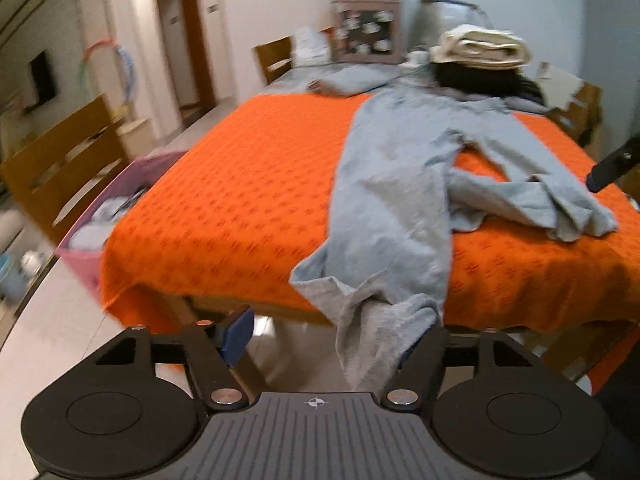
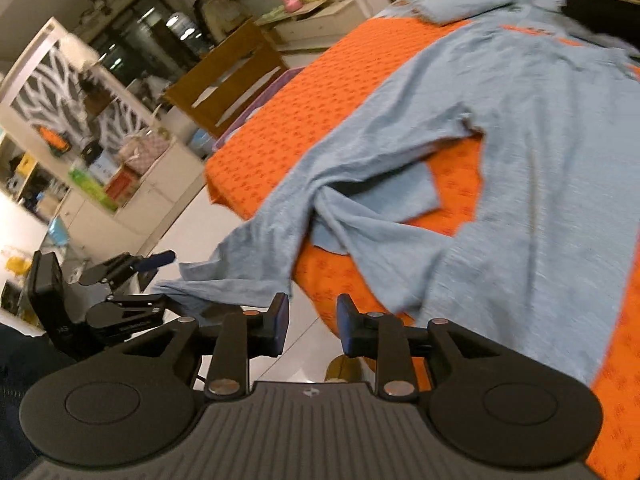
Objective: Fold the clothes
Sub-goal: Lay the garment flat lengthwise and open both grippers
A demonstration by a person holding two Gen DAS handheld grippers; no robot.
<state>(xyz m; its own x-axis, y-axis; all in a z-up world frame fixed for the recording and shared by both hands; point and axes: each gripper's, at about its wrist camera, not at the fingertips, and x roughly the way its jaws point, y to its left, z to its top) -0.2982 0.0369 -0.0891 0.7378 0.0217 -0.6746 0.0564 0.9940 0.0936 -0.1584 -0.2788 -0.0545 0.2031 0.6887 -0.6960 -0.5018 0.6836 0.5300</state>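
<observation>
A light blue long-sleeved garment (image 1: pixel 392 184) lies spread along the orange-covered table (image 1: pixel 240 200). One sleeve (image 1: pixel 372 320) hangs over the near edge. My left gripper (image 1: pixel 334 330) is open below that edge; the hanging sleeve is between its jaws against the right finger, and the left blue pad (image 1: pixel 238 334) stands apart from it. In the right wrist view the garment (image 2: pixel 540 140) fills the table (image 2: pixel 304 120). My right gripper (image 2: pixel 312 322) is open at the table's corner with only floor between its pads. The left gripper (image 2: pixel 162 278) shows at the sleeve's end.
A pink basket (image 1: pixel 92 220) with clothes stands by the table's left side, next to a wooden chair (image 1: pixel 60 168). At the far end lie a folded blue piece (image 1: pixel 352 80) and a cream stack (image 1: pixel 480 46) on dark clothes. A dark finger (image 1: pixel 612 164) of the right gripper shows at right.
</observation>
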